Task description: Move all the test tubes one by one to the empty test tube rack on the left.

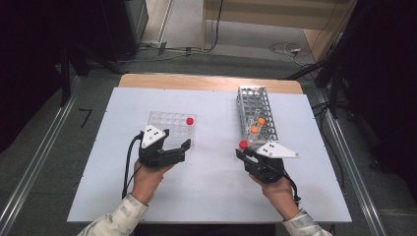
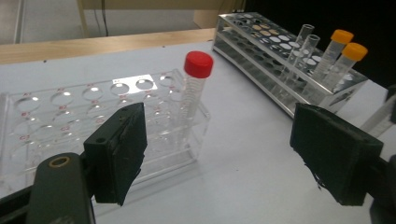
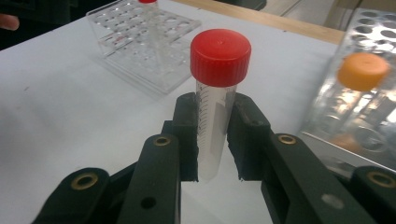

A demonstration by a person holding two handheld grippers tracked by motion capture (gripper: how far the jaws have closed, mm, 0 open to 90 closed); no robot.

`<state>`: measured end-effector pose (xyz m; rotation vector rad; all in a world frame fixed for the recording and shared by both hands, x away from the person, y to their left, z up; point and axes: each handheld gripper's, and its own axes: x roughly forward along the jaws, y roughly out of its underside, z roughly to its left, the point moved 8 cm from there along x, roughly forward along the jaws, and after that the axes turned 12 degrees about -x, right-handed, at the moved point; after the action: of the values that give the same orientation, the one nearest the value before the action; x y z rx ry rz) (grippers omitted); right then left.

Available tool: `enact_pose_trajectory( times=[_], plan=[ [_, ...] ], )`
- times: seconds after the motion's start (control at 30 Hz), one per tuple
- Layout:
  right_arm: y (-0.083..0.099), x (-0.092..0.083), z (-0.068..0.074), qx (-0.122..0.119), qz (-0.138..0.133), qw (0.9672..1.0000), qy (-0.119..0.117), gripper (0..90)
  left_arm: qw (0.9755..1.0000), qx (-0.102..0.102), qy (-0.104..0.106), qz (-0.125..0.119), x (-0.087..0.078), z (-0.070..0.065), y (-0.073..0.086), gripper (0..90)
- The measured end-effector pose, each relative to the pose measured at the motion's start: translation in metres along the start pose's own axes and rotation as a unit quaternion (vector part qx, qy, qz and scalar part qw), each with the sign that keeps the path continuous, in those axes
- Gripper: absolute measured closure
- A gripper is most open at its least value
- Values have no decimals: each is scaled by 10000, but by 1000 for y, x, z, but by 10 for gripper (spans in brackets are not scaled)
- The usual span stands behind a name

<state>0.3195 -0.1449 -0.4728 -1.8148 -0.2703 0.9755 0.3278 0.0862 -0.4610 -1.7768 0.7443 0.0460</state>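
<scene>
Red-capped and clear-walled, the tube (image 3: 216, 100) stands upright between the pads of the right gripper (image 1: 244, 151), whose jaws are clamped on its body just below the cap; in the high view that cap shows as a red dot (image 1: 243, 144) at the gripper's tip, just in front of the near end of the metal rack (image 1: 255, 110). This wire rack lies on the right half of the white worktop (image 1: 211, 187) and runs away from the person; 2 orange-capped tubes (image 1: 257, 125) stand in its near part, and the left gripper view also shows 2 uncapped clear tubes (image 2: 303, 44) next to them. On the left half of the worktop sits a clear plastic rack (image 1: 169, 125) with rows of round holes, and 1 second red-capped tube (image 2: 194, 95) stands upright in a hole at its right-hand corner. The left gripper (image 1: 174, 147) rests just in front of this plastic rack, held in the person's left hand (image 1: 147, 179), its jaws spread wide with nothing between the pads; the near edge of the rack lies just beyond the left pad. The 2 grippers are well apart, with bare worktop between them. The right gripper's grey plate (image 1: 279, 150) points toward the right edge of the worktop, and the person's right hand (image 1: 278, 191) grips it from behind.
</scene>
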Motion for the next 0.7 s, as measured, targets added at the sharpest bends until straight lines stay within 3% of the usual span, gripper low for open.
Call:
enact_pose_trajectory(
  times=[0.2, 0.37, 0.6, 0.7],
  plan=[
    [-10, 17, 20, -119, -30, 9997, -204, 713, 9994, 160, 305, 53, -3, -23, 2, 203],
    [-16, 34, 36, -243, 9, 9990, -372, 713, 9985, 329, 416, 109, -3, -34, 5, 225],
    [-23, 51, 59, -392, 48, 9974, -605, 713, 9954, 400, 843, 222, -5, -49, 9, 345],
    [-28, 56, 68, -456, 24, 9964, -708, 713, 9943, 480, 927, 218, -6, -54, 8, 393]
  ],
)
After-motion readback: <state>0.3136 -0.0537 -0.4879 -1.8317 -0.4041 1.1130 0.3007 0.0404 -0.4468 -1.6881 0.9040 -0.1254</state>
